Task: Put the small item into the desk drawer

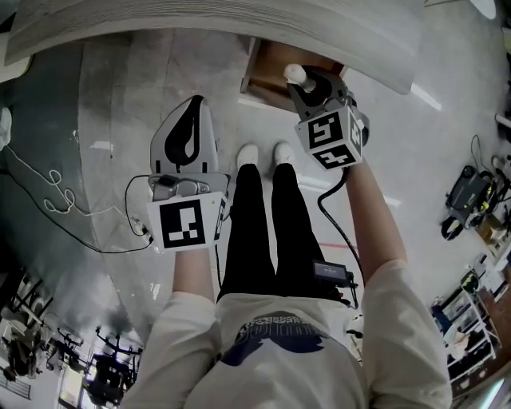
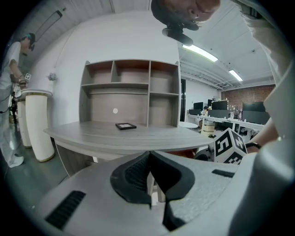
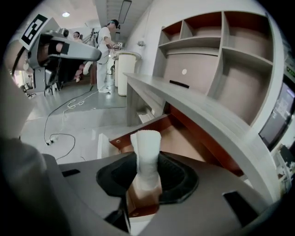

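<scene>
The small white item, a stubby roll with a soft, woven-looking surface, stands upright between the jaws of the right gripper, which are clenched on its lower part while its rounded top rises clear above them. In the head view the roll shows against the brown inside of the open wooden drawer, held in the air at the drawer's right side and not lying in it. The right gripper view shows the same drawer pulled out from under the front edge of the curved grey desk, with its front corner just beyond the roll.

The right gripper reaches forward to the desk's front edge, its marker cube behind it.

The left gripper hangs lower and to the left, well apart from the drawer, over the grey floor. Its jaws are closed together at the tips with nothing between them.

Farther out, a flat black frame lies near the back edge of the desk top, in front of a grey shelf unit. A thin cable trails over the floor at the left
</scene>
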{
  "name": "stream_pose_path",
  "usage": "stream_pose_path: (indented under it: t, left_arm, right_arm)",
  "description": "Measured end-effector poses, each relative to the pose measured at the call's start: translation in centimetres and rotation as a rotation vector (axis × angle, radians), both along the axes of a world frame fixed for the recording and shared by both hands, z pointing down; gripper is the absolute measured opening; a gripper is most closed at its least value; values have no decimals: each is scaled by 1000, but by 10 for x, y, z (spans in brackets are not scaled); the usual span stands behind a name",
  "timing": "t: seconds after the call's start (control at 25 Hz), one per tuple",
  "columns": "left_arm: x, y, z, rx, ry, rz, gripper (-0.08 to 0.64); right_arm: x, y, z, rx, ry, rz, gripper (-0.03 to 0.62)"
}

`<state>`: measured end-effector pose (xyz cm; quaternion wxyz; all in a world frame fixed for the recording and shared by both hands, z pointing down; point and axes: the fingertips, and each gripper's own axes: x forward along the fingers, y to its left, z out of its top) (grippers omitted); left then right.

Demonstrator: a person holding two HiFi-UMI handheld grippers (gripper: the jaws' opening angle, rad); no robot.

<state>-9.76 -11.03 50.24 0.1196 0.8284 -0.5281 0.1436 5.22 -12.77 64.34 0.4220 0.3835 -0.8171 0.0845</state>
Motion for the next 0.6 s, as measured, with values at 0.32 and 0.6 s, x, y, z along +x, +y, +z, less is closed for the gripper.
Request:
stream_pose_path:
  t: [0.32, 0.6]
  left_arm:
    - [-3, 5, 14, -24, 16, -25, 8]
    - [-5, 12, 19, -42, 30, -32, 8]
  right_arm:
    - [-11, -7, 41, -95, 145, -102, 127]
    - [-25, -4, 73, -187, 259, -182, 127]
